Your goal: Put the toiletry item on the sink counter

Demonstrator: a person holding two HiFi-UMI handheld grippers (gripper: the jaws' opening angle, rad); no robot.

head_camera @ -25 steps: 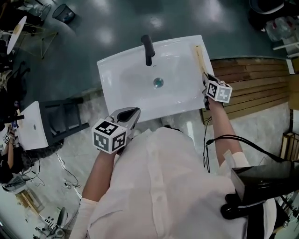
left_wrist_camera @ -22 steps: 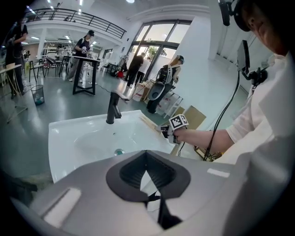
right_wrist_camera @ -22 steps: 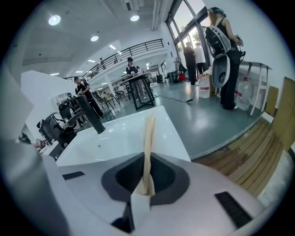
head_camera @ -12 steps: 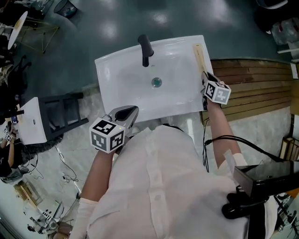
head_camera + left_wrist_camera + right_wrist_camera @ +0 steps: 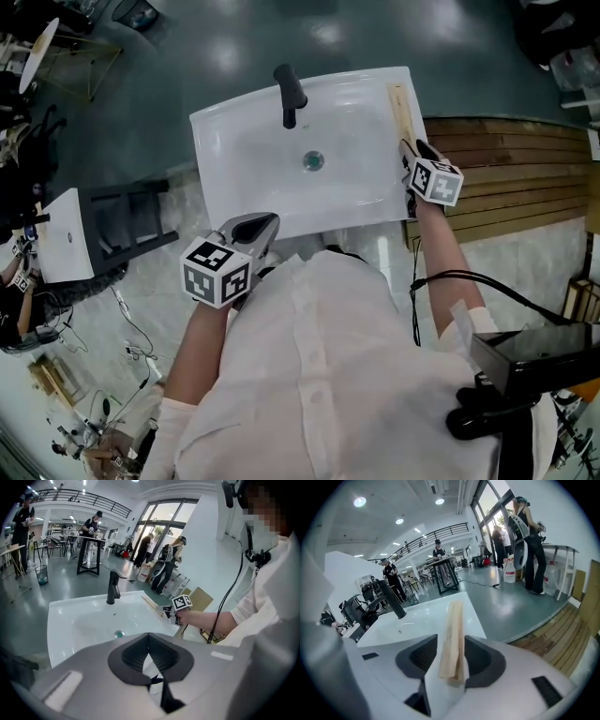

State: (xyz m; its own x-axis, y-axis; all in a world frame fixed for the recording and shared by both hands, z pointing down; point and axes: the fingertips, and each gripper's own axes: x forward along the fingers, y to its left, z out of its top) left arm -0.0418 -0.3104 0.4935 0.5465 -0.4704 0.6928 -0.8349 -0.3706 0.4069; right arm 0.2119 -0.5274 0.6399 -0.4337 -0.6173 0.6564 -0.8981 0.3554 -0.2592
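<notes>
The toiletry item is a long thin tan packet (image 5: 398,111) lying along the right rim of the white sink (image 5: 244,150). In the right gripper view the packet (image 5: 453,620) runs straight out between the two dark pads with a gap on each side. My right gripper (image 5: 410,157) (image 5: 451,660) sits at that rim over the packet's near end, and its jaws are opening. My left gripper (image 5: 255,228) (image 5: 150,656) hangs off the sink's front edge, shut and with nothing in it.
A black faucet (image 5: 291,94) stands at the back of the basin, with the drain (image 5: 313,161) in the middle. Wooden slats (image 5: 506,169) lie right of the sink. A dark stand (image 5: 131,230) and a small white basin (image 5: 66,248) are at the left. People stand in the hall behind.
The head view has drifted slightly. Both grippers stay where they were, the right at the sink's right rim, the left at the front edge.
</notes>
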